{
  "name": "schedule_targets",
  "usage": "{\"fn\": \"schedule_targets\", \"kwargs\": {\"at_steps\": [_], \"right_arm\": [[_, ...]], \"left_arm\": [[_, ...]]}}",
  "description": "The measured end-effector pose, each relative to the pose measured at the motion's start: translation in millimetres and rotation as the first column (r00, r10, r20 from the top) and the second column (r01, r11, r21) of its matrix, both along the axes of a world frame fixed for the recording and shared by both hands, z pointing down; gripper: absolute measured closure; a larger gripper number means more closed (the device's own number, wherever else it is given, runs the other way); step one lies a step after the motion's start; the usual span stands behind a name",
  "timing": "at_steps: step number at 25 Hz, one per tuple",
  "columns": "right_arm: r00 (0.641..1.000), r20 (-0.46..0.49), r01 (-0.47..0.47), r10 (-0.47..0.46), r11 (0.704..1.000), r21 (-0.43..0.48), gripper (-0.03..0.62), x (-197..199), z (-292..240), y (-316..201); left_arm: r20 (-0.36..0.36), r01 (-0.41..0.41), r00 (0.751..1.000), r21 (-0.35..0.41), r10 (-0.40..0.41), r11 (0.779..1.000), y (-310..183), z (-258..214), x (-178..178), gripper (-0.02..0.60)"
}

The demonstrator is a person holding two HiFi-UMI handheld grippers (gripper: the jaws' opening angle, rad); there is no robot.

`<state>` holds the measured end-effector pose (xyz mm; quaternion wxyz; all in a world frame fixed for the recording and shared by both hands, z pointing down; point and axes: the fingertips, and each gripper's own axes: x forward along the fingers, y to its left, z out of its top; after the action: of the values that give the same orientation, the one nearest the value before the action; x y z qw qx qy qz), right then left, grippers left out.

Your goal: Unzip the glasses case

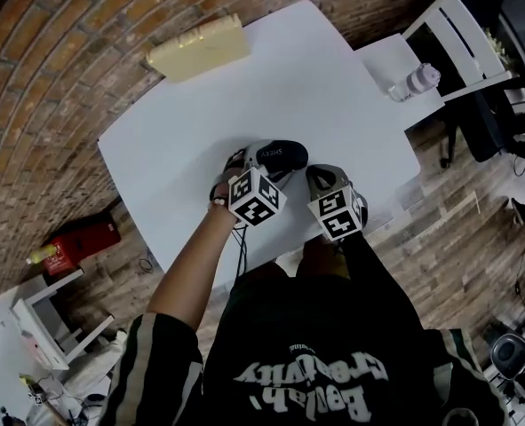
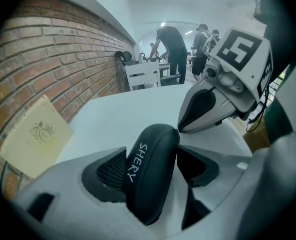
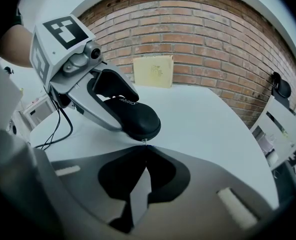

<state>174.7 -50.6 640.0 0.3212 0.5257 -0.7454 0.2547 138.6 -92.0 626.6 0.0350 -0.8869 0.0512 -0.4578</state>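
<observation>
Between the pads of your left tool (image 2: 150, 166), the black glasses case (image 2: 155, 144) sat clamped from both sides, its white lettering turned toward that tool's camera. At the case's rounded end, your right tool (image 3: 145, 146) had its jaws pressed together. Their tips met on a tiny silvery zip tab (image 3: 145, 141) just under the case's edge. The left gripper view showed the same thing from the other side: the right tool's pointed tip touched the far end of the case.

From the head view, both tools pointed down side by side over the near part of the white counter (image 1: 271, 87), close to its front edge. You could not tell whether the case rested on the surface or hung just above it.

Farther out, a cream-coloured box (image 1: 198, 47) leaned at the counter's far edge against the brick wall (image 3: 213, 39). A pale bottle (image 1: 413, 82) lay on a white side table to your right.
</observation>
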Motion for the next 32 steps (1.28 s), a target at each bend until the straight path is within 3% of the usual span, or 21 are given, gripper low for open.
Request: {"fn": "schedule_targets", "kwargs": {"at_steps": [32], "right_arm": [[0.978, 0.012, 0.209, -0.208, 0.978, -0.006, 0.577, 17.6, 2.2, -31.6]], "left_arm": [[-0.016, 0.003, 1.000, 0.015, -0.002, 1.000, -0.7, 1.8, 1.6, 0.252]]}}
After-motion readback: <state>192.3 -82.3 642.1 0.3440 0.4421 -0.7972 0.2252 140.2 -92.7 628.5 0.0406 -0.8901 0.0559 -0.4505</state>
